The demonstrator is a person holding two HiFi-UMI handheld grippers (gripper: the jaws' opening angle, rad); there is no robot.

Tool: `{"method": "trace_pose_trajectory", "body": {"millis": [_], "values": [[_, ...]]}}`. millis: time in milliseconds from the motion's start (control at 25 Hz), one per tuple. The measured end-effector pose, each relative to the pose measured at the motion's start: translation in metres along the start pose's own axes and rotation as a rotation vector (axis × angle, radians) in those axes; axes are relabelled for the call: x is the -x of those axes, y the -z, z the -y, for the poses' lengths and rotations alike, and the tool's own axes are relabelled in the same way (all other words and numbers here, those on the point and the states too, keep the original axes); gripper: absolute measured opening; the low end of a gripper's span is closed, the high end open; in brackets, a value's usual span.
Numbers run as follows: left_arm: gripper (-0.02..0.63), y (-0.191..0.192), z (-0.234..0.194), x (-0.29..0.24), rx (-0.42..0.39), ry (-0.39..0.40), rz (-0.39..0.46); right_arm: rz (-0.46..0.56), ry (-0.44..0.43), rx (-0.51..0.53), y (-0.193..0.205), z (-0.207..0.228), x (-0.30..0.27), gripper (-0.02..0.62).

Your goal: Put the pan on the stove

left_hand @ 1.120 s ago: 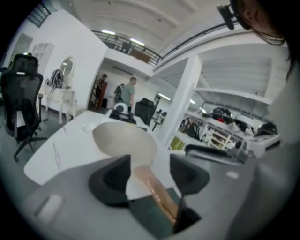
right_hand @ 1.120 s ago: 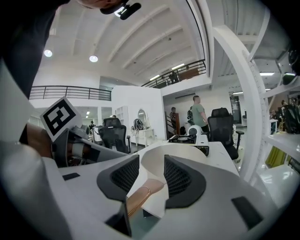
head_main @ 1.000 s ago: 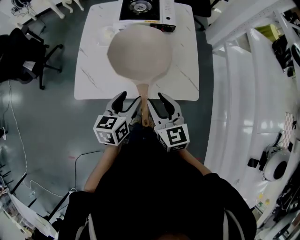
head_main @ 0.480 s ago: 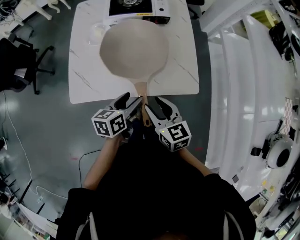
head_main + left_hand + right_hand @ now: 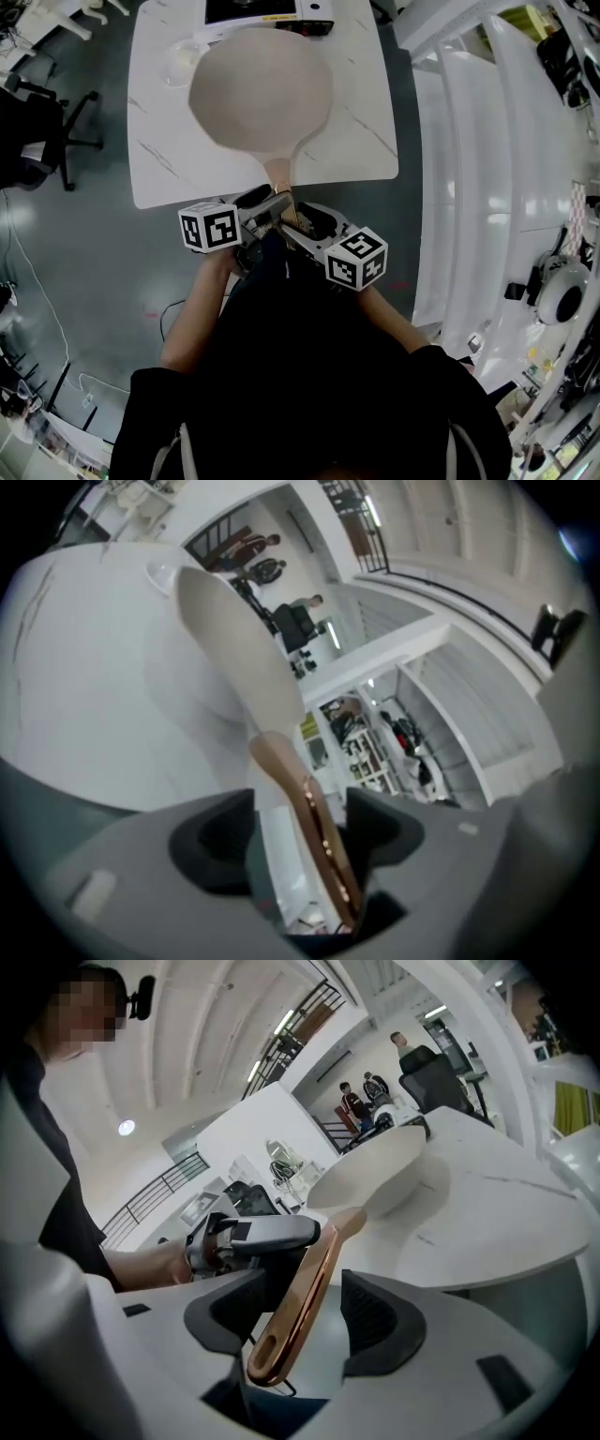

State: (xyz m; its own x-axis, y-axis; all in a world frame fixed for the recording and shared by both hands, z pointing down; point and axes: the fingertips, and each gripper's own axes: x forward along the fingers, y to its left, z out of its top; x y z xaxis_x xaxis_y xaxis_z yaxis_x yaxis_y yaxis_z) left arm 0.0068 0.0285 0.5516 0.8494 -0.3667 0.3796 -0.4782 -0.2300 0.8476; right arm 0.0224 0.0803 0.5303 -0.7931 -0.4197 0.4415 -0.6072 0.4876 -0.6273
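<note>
I have the large round beige pan (image 5: 261,89) low over the white marbled bench (image 5: 155,141), probably resting on it, though I can't confirm contact. Its copper-coloured handle (image 5: 280,176) points to 6 o'clock, towards me. The left tool (image 5: 300,827) and right tool (image 5: 300,1312) have just been opening, and both stand wide with the handle loose between their jaws. The black-and-white portable stove (image 5: 267,11) sits at 12 o'clock, beyond the pan. I judge the placing still undone.

Lab/office-type hall: wheeled office chair (image 5: 33,141), loose cable (image 5: 169,307) on grey floor, white table (image 5: 159,141) w/ portable stove (image 5: 267,11), mezzanine railing (image 5: 291,1026), cluttered shelves (image 5: 370,757).
</note>
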Motion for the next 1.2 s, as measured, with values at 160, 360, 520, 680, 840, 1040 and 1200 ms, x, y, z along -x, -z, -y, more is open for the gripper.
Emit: {"method": "trace_pose_trajectory", "body": {"millis": [160, 360, 520, 680, 840, 1040, 1200], "values": [[0.298, 0.005, -0.003, -0.008, 0.012, 0.052, -0.066, -0.051, -0.070, -0.093, 0.013, -0.003, -0.005, 0.219], [0.298, 0.008, 0.003, -0.020, 0.043, 0.132, -0.131, -0.123, -0.181, -0.206, 0.028, -0.003, -0.010, 0.219], [0.298, 0.010, 0.009, -0.029, 0.099, 0.205, -0.154, -0.194, -0.290, -0.251, 0.036, -0.010, -0.015, 0.219], [0.295, 0.016, 0.013, -0.036, 0.107, 0.250, -0.198, -0.225, -0.352, -0.280, 0.038, -0.012, -0.023, 0.219], [0.242, 0.021, 0.016, -0.041, 0.131, 0.289, -0.223, -0.251, -0.433, -0.313, 0.036, -0.020, -0.028, 0.181], [0.126, 0.019, 0.026, -0.039, 0.134, 0.381, -0.223, -0.259, -0.479, -0.341, 0.036, -0.025, -0.029, 0.120], [0.115, 0.018, 0.028, -0.039, 0.114, 0.386, -0.223, -0.213, -0.490, -0.382, 0.034, -0.025, -0.030, 0.106]]}}
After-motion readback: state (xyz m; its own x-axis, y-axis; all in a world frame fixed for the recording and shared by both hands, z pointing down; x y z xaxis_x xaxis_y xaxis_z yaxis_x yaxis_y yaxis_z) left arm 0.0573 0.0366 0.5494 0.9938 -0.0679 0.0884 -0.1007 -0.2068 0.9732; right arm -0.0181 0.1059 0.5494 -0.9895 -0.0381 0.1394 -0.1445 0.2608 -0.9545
